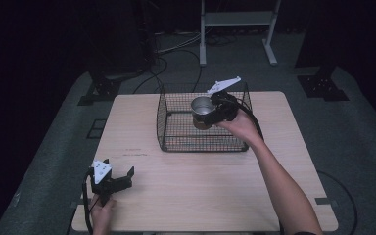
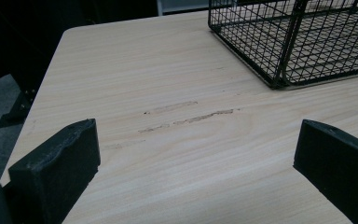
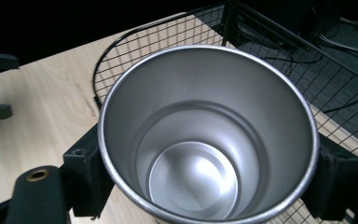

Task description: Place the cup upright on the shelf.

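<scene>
A shiny metal cup (image 1: 202, 108) hangs upright over the black wire basket (image 1: 176, 139), clamped by my right gripper (image 1: 214, 113). Seen from the right gripper view, the cup (image 3: 200, 154) is empty inside, and a black pad (image 3: 86, 172) presses its wall on each side. My left gripper (image 1: 119, 172) rests low at the table's near left corner, open, its two pads (image 2: 56, 163) wide apart with only bare wood between them. The basket's near corner (image 2: 279, 79) stands ahead of it to the right.
The light wooden table (image 1: 200, 196) ends close to the left hand at the near edge. A white metal frame (image 1: 235, 29) and cables lie on the dark floor beyond the table.
</scene>
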